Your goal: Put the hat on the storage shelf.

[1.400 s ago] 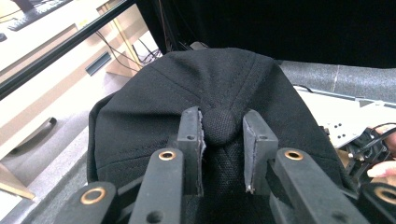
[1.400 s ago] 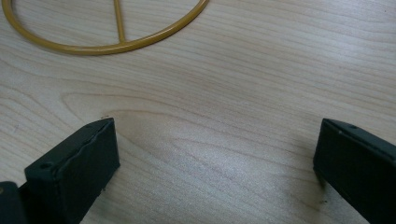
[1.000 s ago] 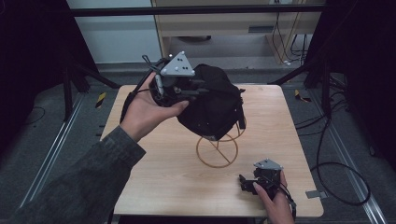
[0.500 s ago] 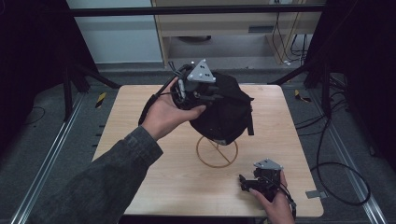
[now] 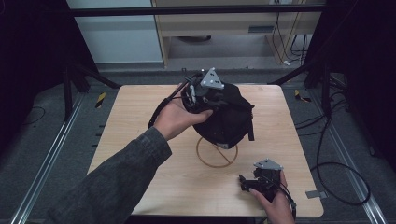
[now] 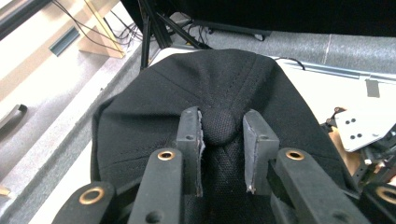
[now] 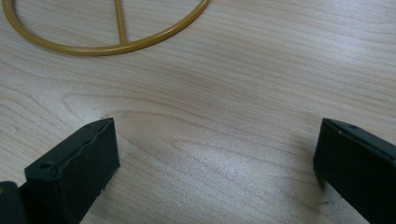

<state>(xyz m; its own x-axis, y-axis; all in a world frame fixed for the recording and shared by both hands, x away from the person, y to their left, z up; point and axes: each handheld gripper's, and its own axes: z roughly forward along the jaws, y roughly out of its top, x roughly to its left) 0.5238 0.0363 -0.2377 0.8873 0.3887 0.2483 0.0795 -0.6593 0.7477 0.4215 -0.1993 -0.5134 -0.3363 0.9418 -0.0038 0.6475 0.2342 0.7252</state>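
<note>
The left hand-held gripper [image 6: 223, 140] had its jaws closed narrowly on the small round button [image 6: 220, 127] at the crown of a black cap [image 5: 224, 119], pinching it from both sides. In the high view that left hand-held gripper [image 5: 201, 93] sat at the top of the cap, on the side away from the person, and the cap hung over a yellow wire stand [image 5: 216, 152] whose ring base lay on the wooden surface [image 5: 140, 116]. From above, the cap covered the upper part of the stand; whether it already rested on the stand's top or was carried just above it could not be told.

The right hand-held gripper [image 5: 258, 182] lay near the stand's ring, on the side toward the person, resting low on the surface. In the right gripper view its jaws stood wide apart with nothing but bare wood between them, and the curve of the stand's ring [image 7: 107, 46] showed beyond them.

As a judgement, the work looked well along: the cap had been gripped and brought over the stand, which was the harder part. What seemed left was to settle the cap so the stand bore its weight, then let go of the button and draw the left hand-held gripper away without dragging the cap off. The right hand-held gripper appeared idle in this step.
</note>
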